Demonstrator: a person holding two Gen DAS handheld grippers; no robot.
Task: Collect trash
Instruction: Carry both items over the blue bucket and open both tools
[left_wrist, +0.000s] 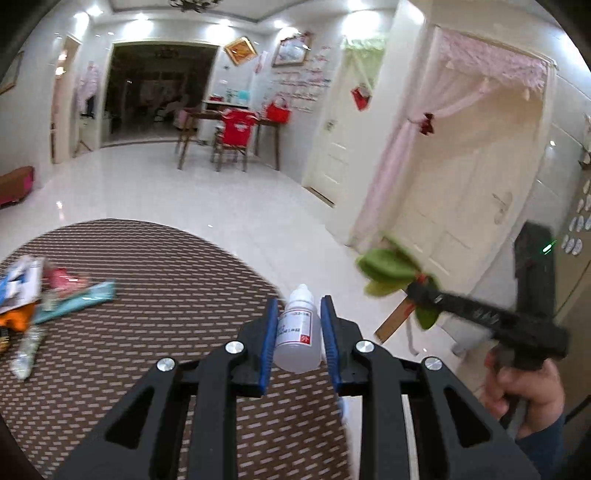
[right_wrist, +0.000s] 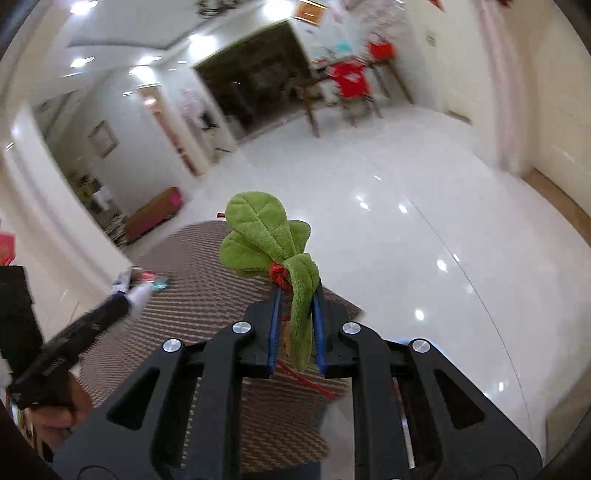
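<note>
A small white plastic dropper bottle (left_wrist: 297, 328) is clamped between the blue pads of the left gripper (left_wrist: 299, 325), above the near right edge of the brown woven oval tabletop (left_wrist: 155, 295). A green plush leaf bundle tied with red cord (right_wrist: 273, 254) is pinched by the right gripper (right_wrist: 297, 317). Mixed wrappers (left_wrist: 40, 291) are heaped at the tabletop's left edge.

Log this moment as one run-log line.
left tool: shut on small white plastic bottle | right tool: shut on green plush leaf bundle | wrappers on brown woven mat
</note>
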